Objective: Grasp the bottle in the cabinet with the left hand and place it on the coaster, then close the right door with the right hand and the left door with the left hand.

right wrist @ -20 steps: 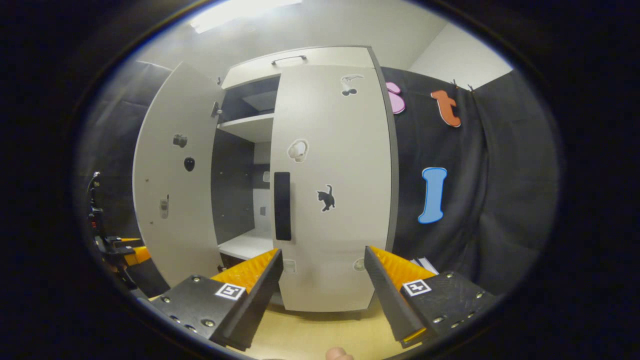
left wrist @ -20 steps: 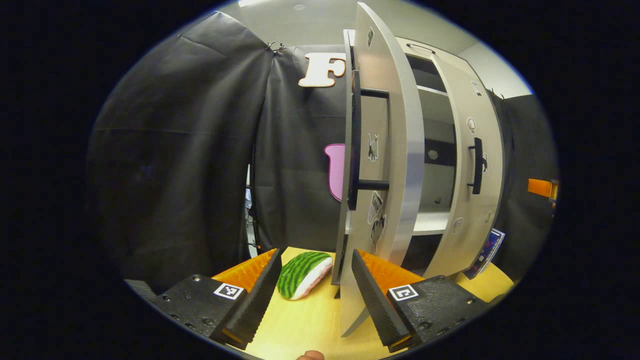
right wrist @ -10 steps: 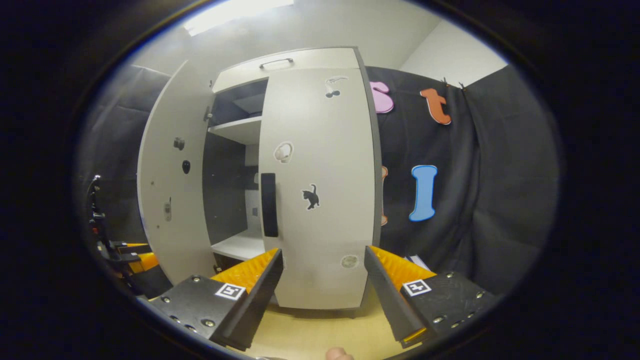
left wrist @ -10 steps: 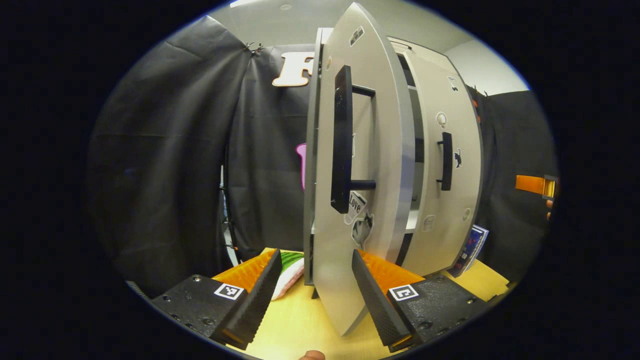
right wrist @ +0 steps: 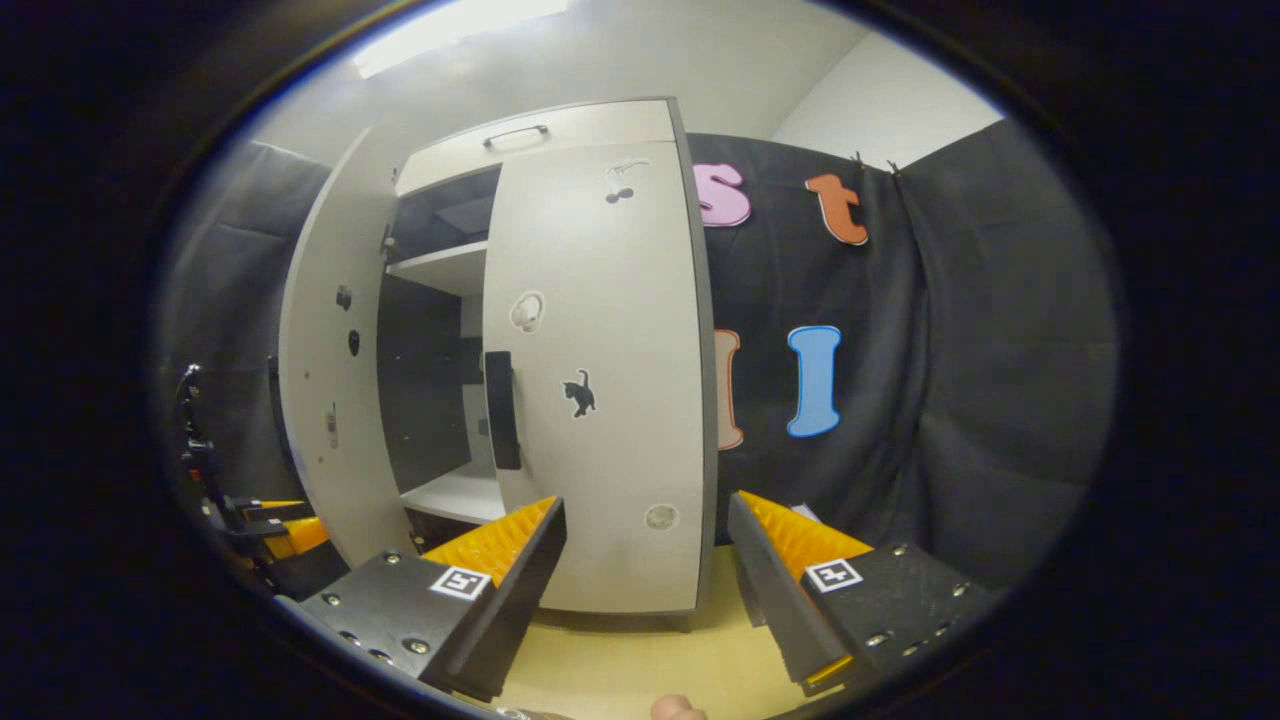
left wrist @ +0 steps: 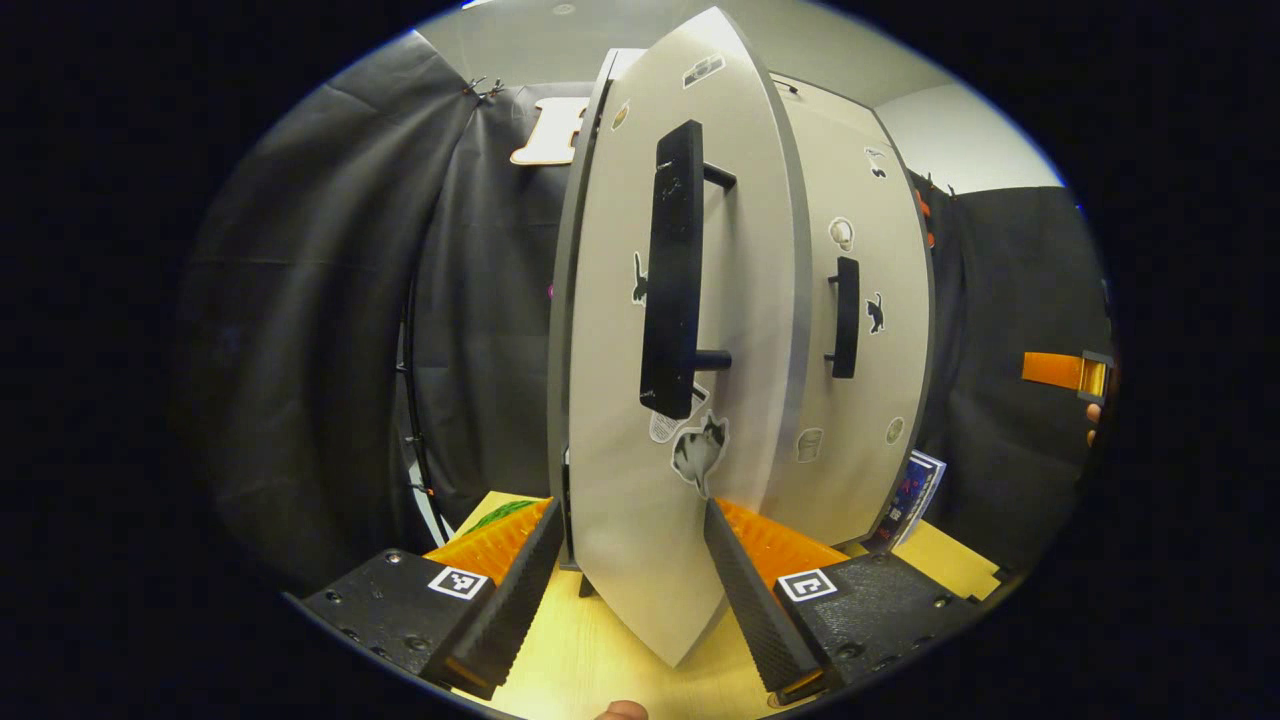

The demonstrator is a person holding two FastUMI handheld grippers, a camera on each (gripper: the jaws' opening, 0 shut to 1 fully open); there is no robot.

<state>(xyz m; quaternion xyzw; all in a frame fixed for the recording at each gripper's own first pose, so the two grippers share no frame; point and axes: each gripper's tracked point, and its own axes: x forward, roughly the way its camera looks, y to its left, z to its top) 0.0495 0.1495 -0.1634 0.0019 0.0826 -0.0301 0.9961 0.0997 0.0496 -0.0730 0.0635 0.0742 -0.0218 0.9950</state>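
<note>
Left gripper view: the left gripper (left wrist: 628, 585) has its two fingers spread wide, holding nothing. Between them stands the lower edge of the pale grey left cabinet door (left wrist: 640, 480), a flat panel with animal stickers. It is angled partway shut, and whether a finger touches it cannot be told. Its long black bar handle (left wrist: 672, 280) rises straight above the gap between the fingers. Beyond the right-hand finger sits the matching pale grey right cabinet door (left wrist: 860, 400) with a shorter black handle, looking closed. A sliver of green striped object (left wrist: 505, 512) peeks out behind the left-hand finger, on the yellow wooden tabletop (left wrist: 600, 655).

Right gripper view: the right gripper (right wrist: 645, 590) also has its fingers wide apart and empty. Above the gap between them is the right cabinet door (right wrist: 600, 400), flush with the cabinet. Beyond the left-hand finger a dark opening with white shelves (right wrist: 455, 490) shows; the left door (right wrist: 325, 400) remains ajar.

Judged from this, the right door is done and closing the left door is underway. Neither bottle nor coaster can be made out, so their placement cannot be confirmed.
</note>
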